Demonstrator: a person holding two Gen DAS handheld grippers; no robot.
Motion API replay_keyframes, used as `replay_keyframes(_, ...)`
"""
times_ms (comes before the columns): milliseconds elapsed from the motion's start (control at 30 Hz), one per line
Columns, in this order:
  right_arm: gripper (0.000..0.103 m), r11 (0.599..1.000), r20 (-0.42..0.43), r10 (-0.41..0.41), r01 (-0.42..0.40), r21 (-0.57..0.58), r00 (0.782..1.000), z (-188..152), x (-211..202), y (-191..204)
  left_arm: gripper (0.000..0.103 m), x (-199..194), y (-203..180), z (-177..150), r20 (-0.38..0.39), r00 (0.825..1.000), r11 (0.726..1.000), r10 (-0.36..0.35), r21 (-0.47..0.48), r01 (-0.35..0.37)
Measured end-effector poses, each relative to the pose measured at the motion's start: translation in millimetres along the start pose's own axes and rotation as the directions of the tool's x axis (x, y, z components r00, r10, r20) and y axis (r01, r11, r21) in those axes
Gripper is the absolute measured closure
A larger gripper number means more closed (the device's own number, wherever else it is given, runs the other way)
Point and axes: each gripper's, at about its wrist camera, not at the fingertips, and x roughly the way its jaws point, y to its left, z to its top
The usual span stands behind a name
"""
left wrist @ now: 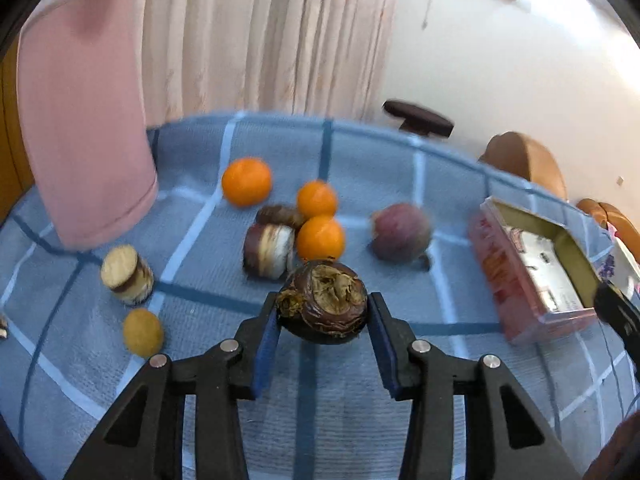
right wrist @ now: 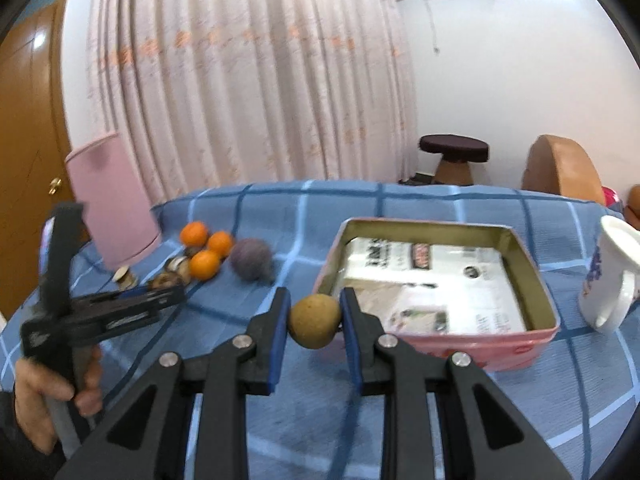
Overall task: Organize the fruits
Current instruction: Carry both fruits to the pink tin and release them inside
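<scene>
My left gripper (left wrist: pixel 322 312) is shut on a dark brown water chestnut (left wrist: pixel 323 303), held above the blue checked cloth. Behind it lie three oranges (left wrist: pixel 246 181), a purple passion fruit (left wrist: pixel 401 232), two more chestnuts (left wrist: pixel 269 249) and a small tan round fruit (left wrist: pixel 143 332). My right gripper (right wrist: pixel 314 318) is shut on a tan longan-like fruit (right wrist: pixel 315 320), just left of the pink tin box (right wrist: pixel 532 284), which is lined with printed paper. The left gripper also shows in the right wrist view (right wrist: pixel 160 296), near the fruit pile (right wrist: pixel 206 252).
A pink fabric-covered object (left wrist: pixel 84 120) stands at the table's back left. A white mug (right wrist: pixel 612 276) stands right of the tin. A cut chestnut piece (left wrist: pixel 127 276) sits at left. A stool (right wrist: pixel 454 152) and chairs stand beyond the table.
</scene>
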Motion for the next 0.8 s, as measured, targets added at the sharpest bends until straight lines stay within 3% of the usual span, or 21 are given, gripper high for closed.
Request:
replay_keyframes(133,0.075,0.999,0.020,-0.049,0.048,0.026,0.999,9.6,3.9,-21.7,0.058,-14.5,-24.3,3.0,0.056,0.997,0.998,-0.050,0.036,0.048)
replay_keyframes(300,0.075,0.985,0.019,-0.167,0.166,0.041,0.986,19.2,16.8,-58.9,0.058,-18.8,-73.6,11.2,0.086,0.988,0.988,-0.127,0.101,0.118)
replay_keyframes(433,0.075,0.973,-0.020,-0.221,0.222,0.069,0.975,20.4,26.1,-87.5,0.058,-8.9,-120.0,15.3,0.073,0.983,0.974,-0.170,0.167,0.156)
replay_keyframes(567,0.074,0.970,-0.075,-0.214,0.221,0.101,0.974,16.0,32.5,-104.7,0.058,4.2,-160.1,17.0,0.042,0.977,0.959,-0.208,0.205,0.196)
replay_keyframes(800,0.074,0.962,-0.109,-0.241,0.252,0.106,0.964,15.2,39.2,-117.6,0.058,32.6,-196.9,19.6,-0.018,0.979,0.954,-0.202,0.225,0.200)
